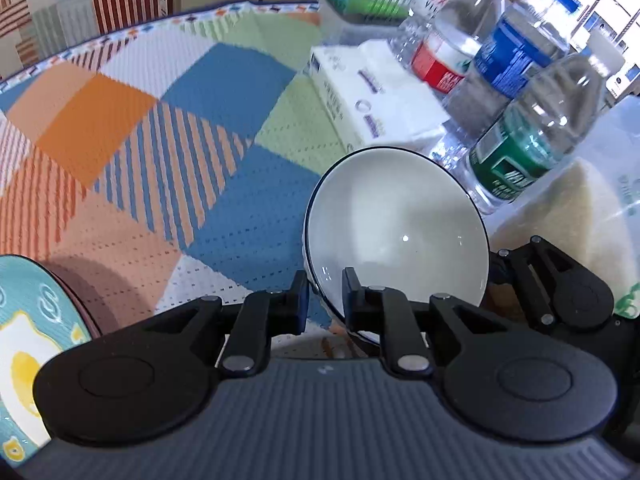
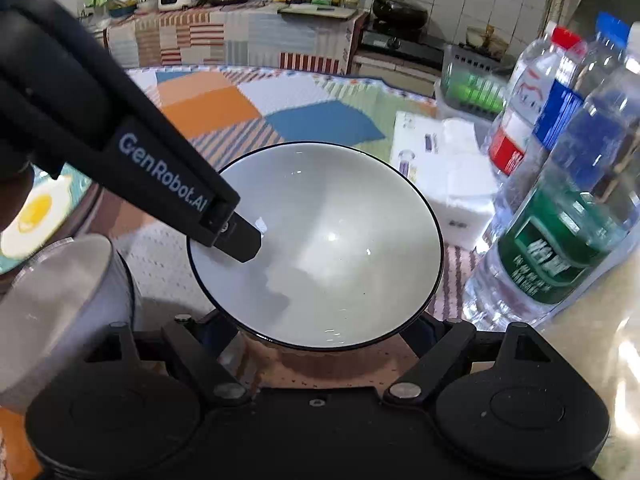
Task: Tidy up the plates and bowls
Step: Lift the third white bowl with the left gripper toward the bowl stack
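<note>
— Where's the bowl?
— Centre frame: my left gripper (image 1: 325, 300) clenched on the white bowl's (image 1: 394, 228) empty rim, bottles (image 1: 532, 148) upper right.
— And the right?
— My right gripper (image 2: 320, 336), jaws spread, apparently under it.

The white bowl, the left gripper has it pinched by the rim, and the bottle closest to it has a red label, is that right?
Not quite. The bottle closest to the white bowl has a green label, as the right wrist view shows; the red-labelled one stands farther back. The left gripper does pinch the rim.
</note>
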Demonstrator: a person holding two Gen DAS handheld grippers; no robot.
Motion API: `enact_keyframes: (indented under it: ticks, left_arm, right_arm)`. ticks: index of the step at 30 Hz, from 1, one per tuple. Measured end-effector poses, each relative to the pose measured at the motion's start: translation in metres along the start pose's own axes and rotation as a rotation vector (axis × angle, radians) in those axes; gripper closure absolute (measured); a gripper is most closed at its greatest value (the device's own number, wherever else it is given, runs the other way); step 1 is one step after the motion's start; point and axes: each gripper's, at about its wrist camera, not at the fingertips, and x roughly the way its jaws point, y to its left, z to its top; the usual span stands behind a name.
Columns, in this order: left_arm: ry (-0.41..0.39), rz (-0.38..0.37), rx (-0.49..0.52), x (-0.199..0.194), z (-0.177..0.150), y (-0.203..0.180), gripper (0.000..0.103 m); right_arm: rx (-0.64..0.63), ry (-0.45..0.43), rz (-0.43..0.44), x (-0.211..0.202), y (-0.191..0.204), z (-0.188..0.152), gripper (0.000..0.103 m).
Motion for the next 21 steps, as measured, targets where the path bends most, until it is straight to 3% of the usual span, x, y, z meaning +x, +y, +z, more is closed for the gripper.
enact_keyframes:
  ticks: [21]
  left_arm:
    - [-0.089, -0.076, 0.1, -0.141, -0.013, -0.029, 0.082]
  right_arm:
    - [-0.151, -0.13, -0.029, -0.134, 0.021, 0.031, 0.014]
